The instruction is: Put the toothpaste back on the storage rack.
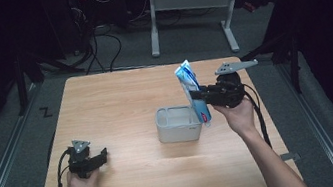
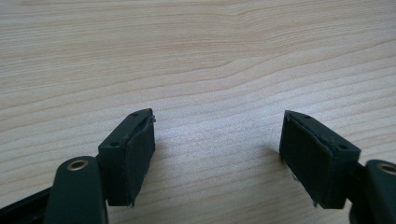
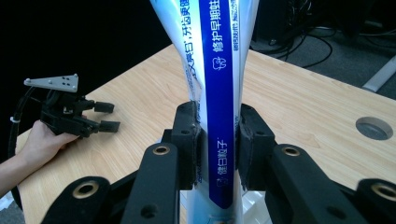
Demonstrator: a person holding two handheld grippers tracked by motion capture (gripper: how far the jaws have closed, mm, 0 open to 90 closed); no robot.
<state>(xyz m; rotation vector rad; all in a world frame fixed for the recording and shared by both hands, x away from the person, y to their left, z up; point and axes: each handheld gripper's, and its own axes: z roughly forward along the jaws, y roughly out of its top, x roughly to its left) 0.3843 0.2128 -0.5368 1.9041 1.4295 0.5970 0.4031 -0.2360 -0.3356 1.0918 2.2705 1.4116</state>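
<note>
Wood grain runs under the left gripper [image 1: 95, 159], which sits low at the near left of the table [image 1: 104, 98] with its jaws wide apart and nothing between them; the left gripper view shows bare tabletop between the two black pads [image 2: 135, 156]. It plays no part in the work at this moment.

Toward the middle stands a small grey-white box [image 1: 176, 127], open at the top, and as far as the high view shows it holds nothing yet.

At the right, the right gripper [image 1: 198, 94] has its jaws closed on a blue-and-white toothpaste tube [image 1: 187, 77], clamped around its middle. The tube stands nearly upright, its flat crimped end up and its cap end down, just over or against the right-hand edge of the box; whether the lower end is already inside cannot be told.

Judging by this, picking up is done and the tube has been brought to the box. What is left is lowering it in and letting go.
</note>
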